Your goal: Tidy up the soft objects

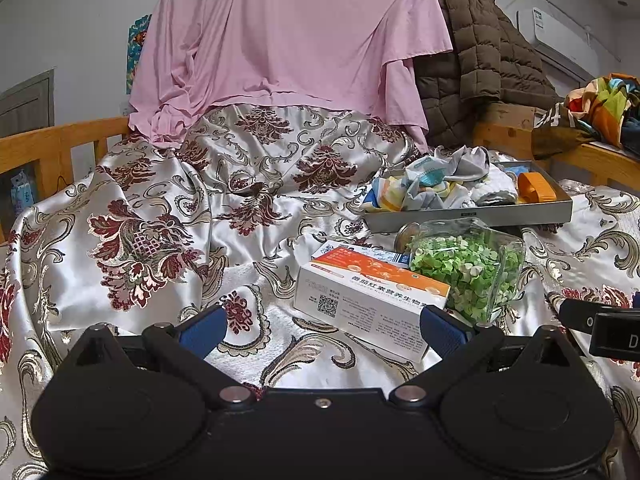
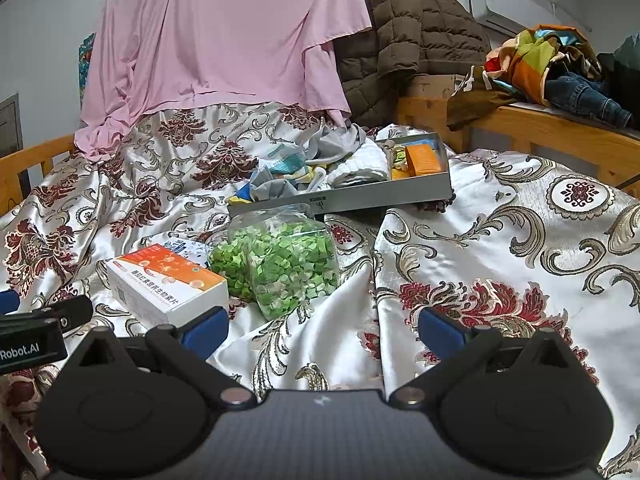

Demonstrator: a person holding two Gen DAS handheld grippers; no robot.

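Note:
A grey tray (image 1: 472, 216) (image 2: 360, 196) lies on the patterned bedspread. It holds a heap of soft cloths and socks (image 1: 432, 184) (image 2: 320, 164) and an orange item (image 1: 536, 188) (image 2: 424, 158). In front of the tray lie a clear jar of green bits (image 1: 468, 268) (image 2: 280, 264) on its side and a white and orange box (image 1: 368, 296) (image 2: 168, 284). My left gripper (image 1: 320, 330) is open low over the bedspread, its right finger by the box. My right gripper (image 2: 322, 330) is open too, with nothing between its fingers.
A pink sheet (image 1: 288, 40) (image 2: 216, 36) and a brown quilted jacket (image 1: 480, 60) (image 2: 408, 28) hang behind the bed. Colourful clothes (image 1: 600, 104) (image 2: 548, 64) pile on the wooden rail (image 2: 560, 128) at the right. Bare bedspread (image 1: 140, 220) (image 2: 520, 240) stretches left and right.

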